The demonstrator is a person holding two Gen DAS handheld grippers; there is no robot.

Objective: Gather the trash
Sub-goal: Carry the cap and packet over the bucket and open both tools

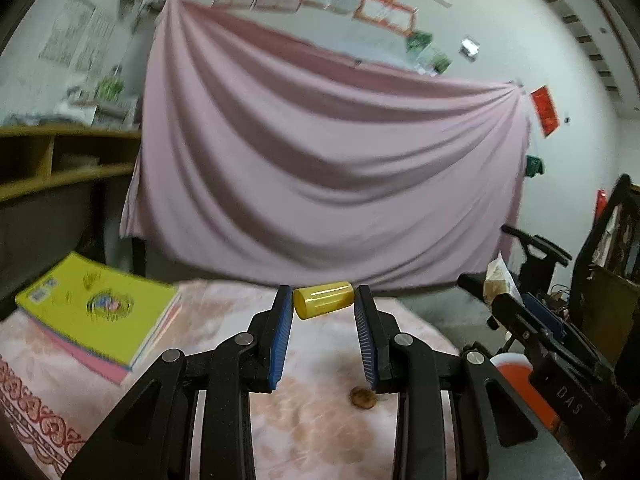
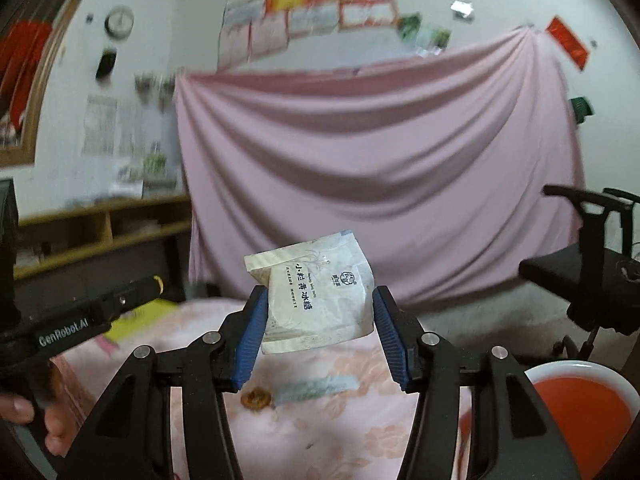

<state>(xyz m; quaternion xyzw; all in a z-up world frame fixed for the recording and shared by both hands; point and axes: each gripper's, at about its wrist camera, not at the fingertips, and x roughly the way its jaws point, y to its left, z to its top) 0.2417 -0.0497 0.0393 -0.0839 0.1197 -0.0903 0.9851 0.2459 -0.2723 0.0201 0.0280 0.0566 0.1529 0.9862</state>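
Left wrist view: my left gripper (image 1: pixel 323 304) is clamped narrow on a small yellow plastic cylinder cap (image 1: pixel 323 299), pinched end to end between the blue ribbed pads (image 1: pixel 280 338) and held up off the desk (image 1: pixel 320 432). I judge it sits crosswise so the flat ends meet the pads and it can't roll out.

Right wrist view: my right gripper (image 2: pixel 318 316) stands at a middling width on a white crinkled foil sachet with black printed characters (image 2: pixel 316 296), raised above the desk. The sachet bulges between the pads, its left edge pressed against the left pad; the right edge seems to just meet the right pad, so I read it as a light squeeze on a soft thing that may slip.

Both bits of trash are airborne, probably bound for the red round bin with a white rim (image 2: pixel 576 404) at the lower right of the desk edge.

On the pink floral cloth, a small brown round scrap (image 2: pixel 257 399) lies touching a pale greenish flat wrapper (image 2: pixel 316 386). A yellow-covered book stack (image 1: pixel 100 312) lies at the left, well apart from the bin. A black office chair (image 2: pixel 592 264) stands near the bin and could crowd the right hand's way. A pink draped sheet (image 1: pixel 328 152) hangs behind.
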